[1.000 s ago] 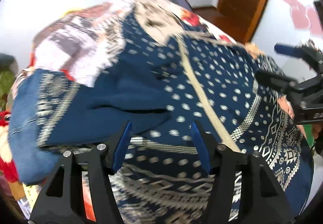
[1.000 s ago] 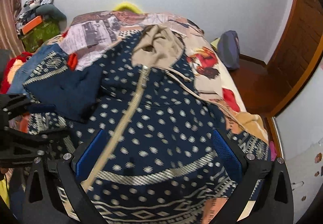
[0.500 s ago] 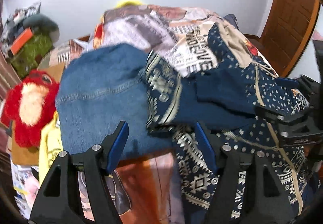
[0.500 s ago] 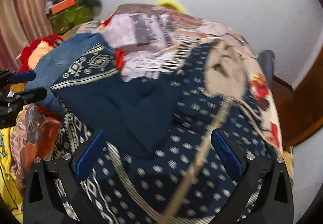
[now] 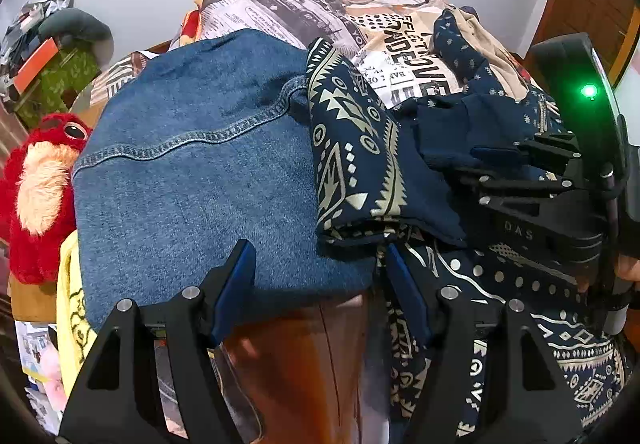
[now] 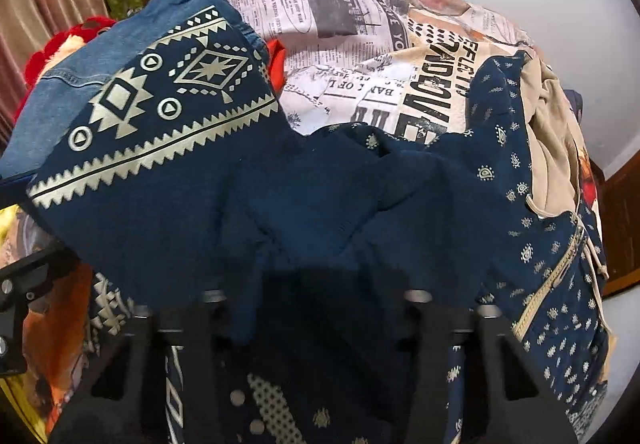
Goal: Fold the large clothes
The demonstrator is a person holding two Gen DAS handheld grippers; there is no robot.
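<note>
- The hoodie [image 6: 344, 203] lies spread on the bed [image 6: 340, 23], dark blue with pale dots and zigzag bands. One sleeve [image 5: 360, 163] is folded over and its cuff end rests on the jeans [image 5: 192, 179].
- My left jaws [image 5: 320, 284] stand open with nothing between them. The sleeve's cuff edge is just ahead of them and a bit to the right, so my left hand is the nearer one for that end.
- The sleeve runs long from that cuff up and away toward the hood [image 6: 548, 147].
- My right jaws [image 6: 320, 292] have just been closing, and dark blue cloth is bunched between them. The cloth covers the tips, so I think they grip the hoodie, but I cannot see the pads.
- In the left view the right jaws sit on the plain blue part, just right of the sleeve.
- The hoodie looks soft and floppy, so it will sag where I do not hold it.
- The zip [image 6: 552, 276] looks stiffer than the cloth.
- The jeans look thick and rough, with a stitched seam. The bed cover has a newspaper print.
</note>
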